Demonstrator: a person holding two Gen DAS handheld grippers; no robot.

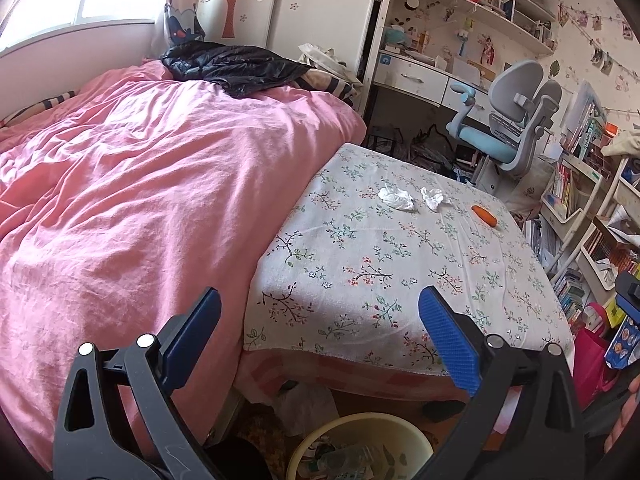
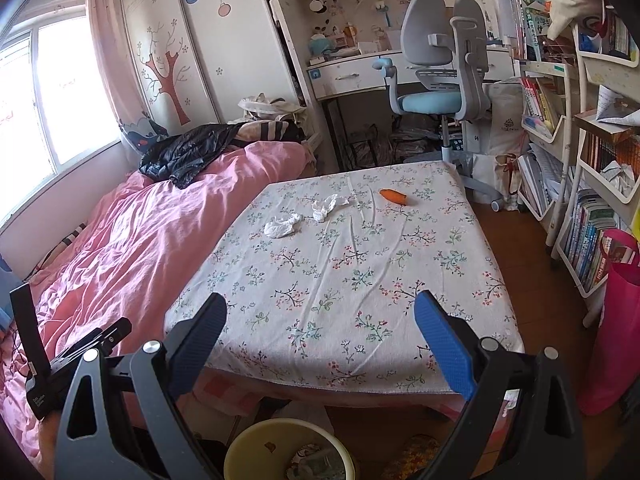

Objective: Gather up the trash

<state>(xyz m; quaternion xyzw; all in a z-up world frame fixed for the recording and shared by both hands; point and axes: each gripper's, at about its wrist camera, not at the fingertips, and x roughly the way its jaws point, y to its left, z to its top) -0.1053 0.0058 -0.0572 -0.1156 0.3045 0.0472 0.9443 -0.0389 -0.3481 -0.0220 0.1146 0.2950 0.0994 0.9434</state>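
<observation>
tablecloth (image 2: 360, 280): matt floral cloth | tissues (image 2: 282, 226): crumpled paper | quilt (image 1: 140, 180): wrinkled pink cloth | jacket (image 1: 236, 66): glossy black

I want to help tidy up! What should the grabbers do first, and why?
Probably reach the right gripper forward to the nearer crumpled tissue. Both grippers are open and hold nothing, the trash lies far across the floral table, and the bin waits below.
</observation>
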